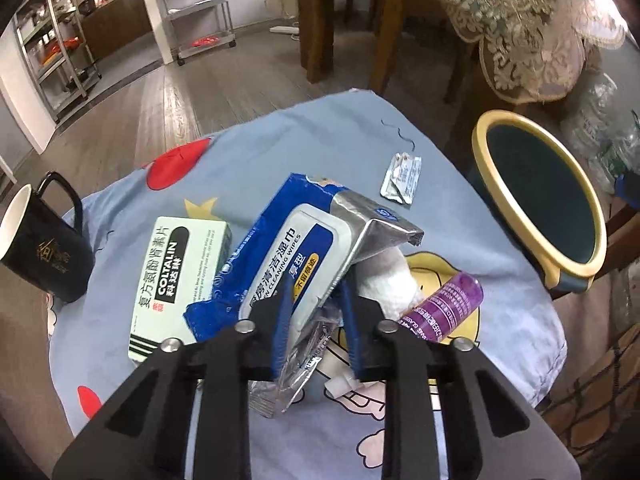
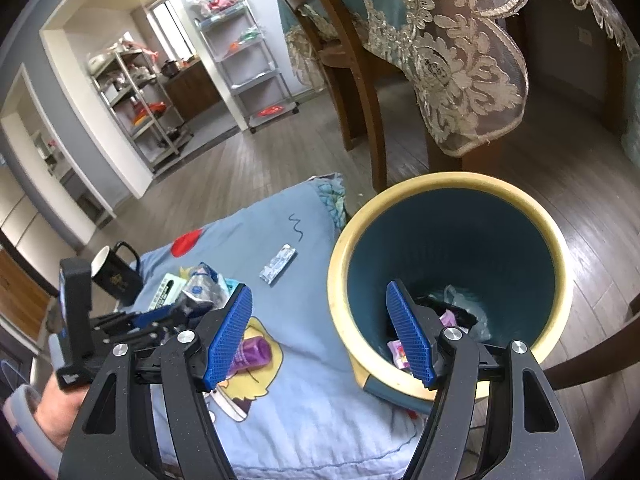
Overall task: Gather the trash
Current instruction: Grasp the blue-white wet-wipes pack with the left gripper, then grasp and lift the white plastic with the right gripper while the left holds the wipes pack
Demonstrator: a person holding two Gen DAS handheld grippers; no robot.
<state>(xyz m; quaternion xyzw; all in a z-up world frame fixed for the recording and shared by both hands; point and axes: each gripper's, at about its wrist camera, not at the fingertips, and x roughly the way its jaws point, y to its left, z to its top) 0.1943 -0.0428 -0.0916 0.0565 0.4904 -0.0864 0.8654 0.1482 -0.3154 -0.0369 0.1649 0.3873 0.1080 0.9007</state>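
Jaws first: on the left gripper point(image 1: 316, 320) they are pinched in on the crumpled foil end of a blue wipes packet point(image 1: 280, 252), while on the right gripper point(image 2: 320, 336) they stand wide apart with nothing between them, hovering above the near rim of the bin point(image 2: 416, 188). That wipes packet looks near empty, so expect it light and floppy; the foil film is slick and creases under the pads, and the stiff flip lid on its face is the only rigid part. I'd judge the grip on the bunched film good enough for a short carry, though a slack pack may swing or slide out. It sits near the middle of the blue cartoon cloth point(image 1: 280, 148) that covers the table, leaning over a white wad of tissue point(image 1: 394, 280), soft and weightless, best pinched through its bulk. Touching that wad on the right lies a purple tube point(image 1: 448, 304), smooth and round, likely to roll, so take it across its middle. Towards the far edge of the cloth lies a small foil sachet point(image 1: 402, 178), flat and thin, awkward to pick up except by an edge. At the left edge stand a black mug point(image 1: 44, 248) and a green medicine box point(image 1: 176, 284), probably not rubbish. Already in the bin are some wrappers and a clear bag.
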